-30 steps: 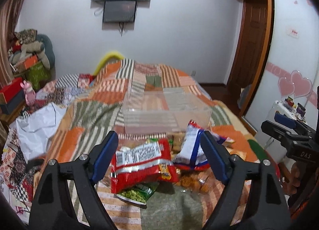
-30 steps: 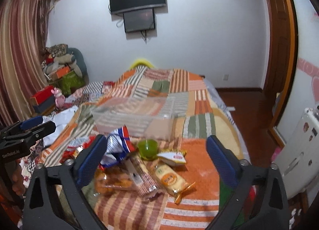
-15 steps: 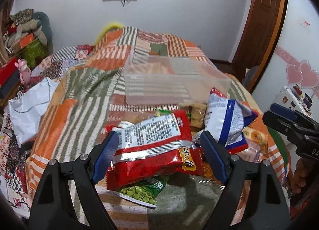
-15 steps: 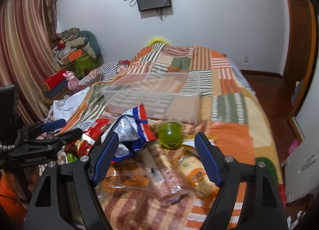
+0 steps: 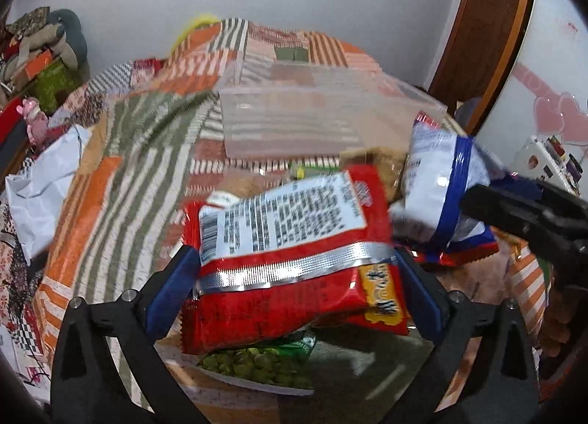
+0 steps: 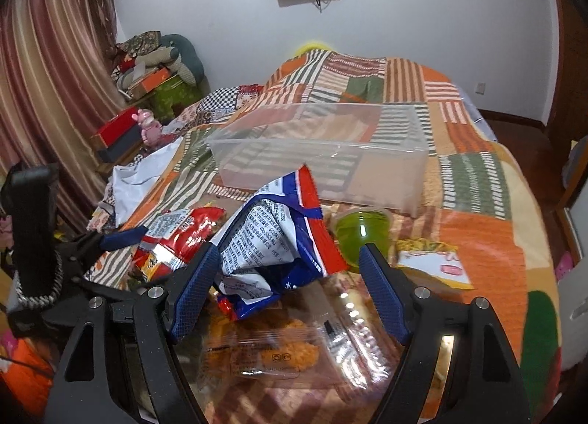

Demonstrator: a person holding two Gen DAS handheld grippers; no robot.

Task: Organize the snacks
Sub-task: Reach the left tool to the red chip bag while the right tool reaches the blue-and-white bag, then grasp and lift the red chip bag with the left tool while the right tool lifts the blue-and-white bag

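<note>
A red snack bag (image 5: 286,269) lies label-up on the snack pile, between the fingers of my left gripper (image 5: 296,293); its jaws are opening wide, with no firm squeeze visible. Under it shows a green pea packet (image 5: 257,361). A blue-and-white bag (image 6: 272,240) stands crumpled between the fingers of my right gripper (image 6: 286,291). It leans on the left pad, and the right pad stands clear of it. A clear plastic bin (image 6: 386,174) sits empty on the bed just beyond the pile. The blue-and-white bag (image 5: 441,196) and the right gripper's finger (image 5: 525,218) also show in the left wrist view.
A green cup (image 6: 362,236), a yellow-and-white packet (image 6: 433,266) and clear-wrapped biscuits (image 6: 272,354) lie around the right gripper. The patchwork bedspread (image 6: 477,225) stretches behind. A white plastic bag (image 5: 40,185), red box (image 6: 117,126) and pink toy (image 6: 149,126) sit at the left.
Both grippers have come down and closer onto the snack pile. The left jaws have spread wider around the red bag. The right jaws have narrowed around the blue-and-white bag.
</note>
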